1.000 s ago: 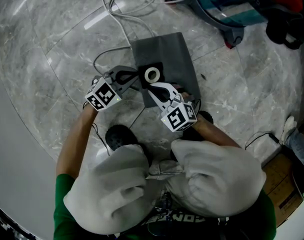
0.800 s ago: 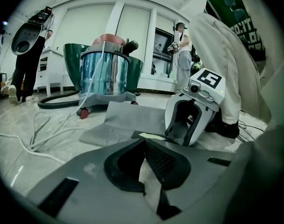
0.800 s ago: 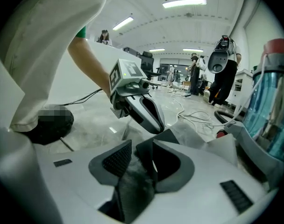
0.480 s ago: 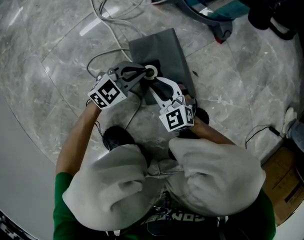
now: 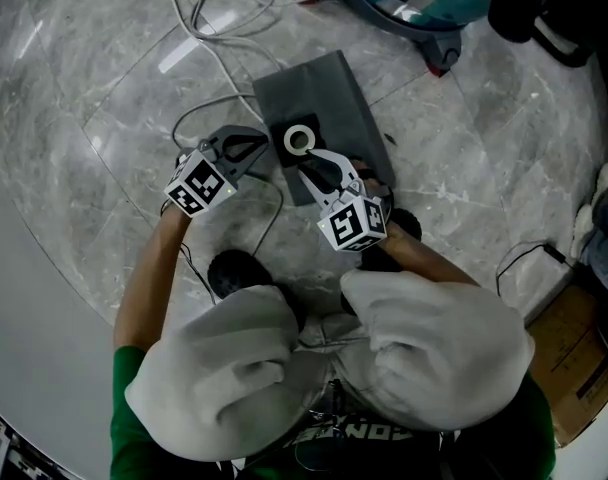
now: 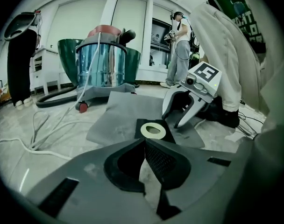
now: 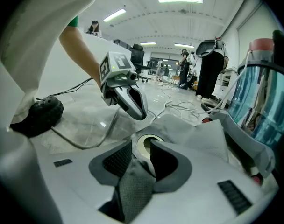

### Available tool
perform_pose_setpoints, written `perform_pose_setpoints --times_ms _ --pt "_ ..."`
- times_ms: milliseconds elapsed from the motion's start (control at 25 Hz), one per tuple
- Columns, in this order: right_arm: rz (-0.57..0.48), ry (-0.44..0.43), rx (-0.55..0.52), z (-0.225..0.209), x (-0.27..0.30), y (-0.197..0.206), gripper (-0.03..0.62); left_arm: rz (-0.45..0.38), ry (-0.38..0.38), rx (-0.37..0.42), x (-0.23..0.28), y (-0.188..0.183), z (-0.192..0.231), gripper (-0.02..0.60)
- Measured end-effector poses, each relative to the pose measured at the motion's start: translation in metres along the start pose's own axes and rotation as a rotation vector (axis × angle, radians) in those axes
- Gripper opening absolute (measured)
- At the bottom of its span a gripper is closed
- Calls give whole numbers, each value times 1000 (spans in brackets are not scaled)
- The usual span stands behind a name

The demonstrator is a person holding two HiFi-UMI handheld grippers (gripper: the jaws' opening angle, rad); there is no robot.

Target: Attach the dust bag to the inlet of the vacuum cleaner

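The grey dust bag [image 5: 329, 93] lies flat on the marble floor, its black collar and white ring [image 5: 301, 140] facing up. My left gripper [image 5: 267, 148] hovers just left of the collar, jaws shut and holding nothing; in its own view the tips [image 6: 144, 141] meet short of the ring [image 6: 153, 130]. My right gripper [image 5: 302, 163] is at the collar's near edge, open. Through its narrow gap the ring [image 7: 144, 143] shows, with nothing pinched at the right gripper [image 7: 142, 146]. The blue vacuum cleaner [image 5: 414, 8] stands beyond the bag.
White cables [image 5: 214, 18] loop over the floor left of the vacuum, and a black hose [image 6: 53, 99] trails from it. A cardboard box [image 5: 574, 368] sits at the right. Another person [image 6: 179, 50] stands in the background. My black shoe [image 5: 239, 273] is below the left gripper.
The left gripper drew back to the left from the ring, where its tips were half a second ago. The right gripper stays at the collar's near edge. The bag has not shifted.
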State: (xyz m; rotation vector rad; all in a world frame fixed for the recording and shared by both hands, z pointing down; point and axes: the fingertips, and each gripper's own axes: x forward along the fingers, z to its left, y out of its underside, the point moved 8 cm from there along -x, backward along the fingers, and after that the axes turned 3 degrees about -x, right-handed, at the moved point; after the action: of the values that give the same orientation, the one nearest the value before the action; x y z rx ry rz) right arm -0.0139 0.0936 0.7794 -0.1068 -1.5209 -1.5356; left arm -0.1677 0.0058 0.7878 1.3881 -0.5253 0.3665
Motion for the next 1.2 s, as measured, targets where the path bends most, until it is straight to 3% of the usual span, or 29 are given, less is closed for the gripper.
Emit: perform_pose_setpoints --times_ms 440,840,1200 --pt "25 -25 34 -7 8 15 127 111 35 -10 30 18 -9 5" --pt "-7 -8 -28 -1 -4 4 127 16 43 -21 37 -14 -9 5" --pt "18 150 -40 -17 -18 14 127 -35 73 12 52 -45 -10 5"
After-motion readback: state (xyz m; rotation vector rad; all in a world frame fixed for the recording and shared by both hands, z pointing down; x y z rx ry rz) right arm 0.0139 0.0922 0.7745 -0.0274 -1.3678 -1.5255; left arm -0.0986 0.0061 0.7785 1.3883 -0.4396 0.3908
